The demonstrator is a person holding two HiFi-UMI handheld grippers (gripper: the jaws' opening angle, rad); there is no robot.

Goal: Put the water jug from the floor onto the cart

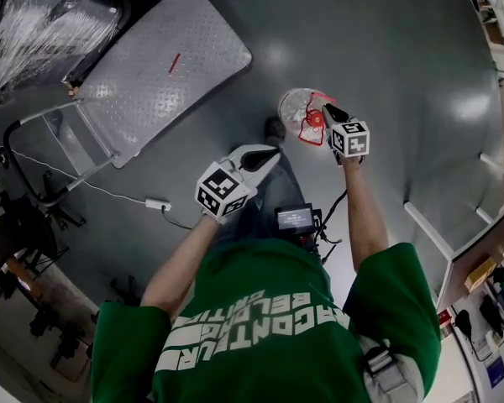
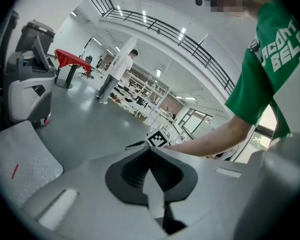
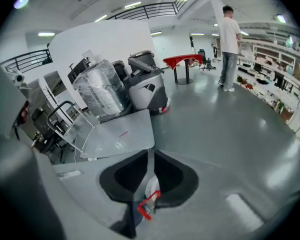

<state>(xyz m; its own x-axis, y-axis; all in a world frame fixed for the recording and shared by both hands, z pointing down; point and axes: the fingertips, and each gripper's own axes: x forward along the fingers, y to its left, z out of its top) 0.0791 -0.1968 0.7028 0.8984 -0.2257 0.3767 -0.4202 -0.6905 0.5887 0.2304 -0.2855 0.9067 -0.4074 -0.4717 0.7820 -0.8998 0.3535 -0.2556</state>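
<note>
**Water jug** [image 1: 296,107]. Clear, round when seen from above, so judged upright with the long axis vertical. Red carry handle [image 1: 312,124] on top. Standing on the grey floor [image 1: 395,65], not yet on the cart.

**Right tool** [image 1: 329,111]. Close above the jug, tips aimed steeply down at the red handle; contact not confirmable. Jaws pressed almost together with only a thin slit between them, nothing pinched. Jug and handle visible through that slit, beyond the tips. Much the nearer tool to the jug, so judged the one to take the handle, and needing to spread first.

**Left tool** [image 1: 267,154]. Near the jug on the side toward the person's body, farther from it than the right tool, pointing shallowly down. Jaws together, empty.

**Cart** [image 1: 160,65]. Flat grey platform with a tread pattern and one short red mark on the deck. Tubular push handle [image 1: 21,141] at the end away from the jug. Well apart from the jug, on the left tool's side. Judged move: lift, then carry across to the deck.

**Floor.** Smooth, glossy, with lamp reflections. White cable with a plug [image 1: 157,203] lying beyond the left tool from the jug.

**Room.** Large open hall with a railed upper gallery.
- Film-wrapped bundle [image 1: 42,23] beyond the cart from the jug.
- Floor-cleaning machine [image 3: 145,84] beside the bundle.
- Red-covered table [image 3: 182,61] far off from the jug.
- Standing person [image 3: 229,39] far off from the jug, beside shelving.
</note>
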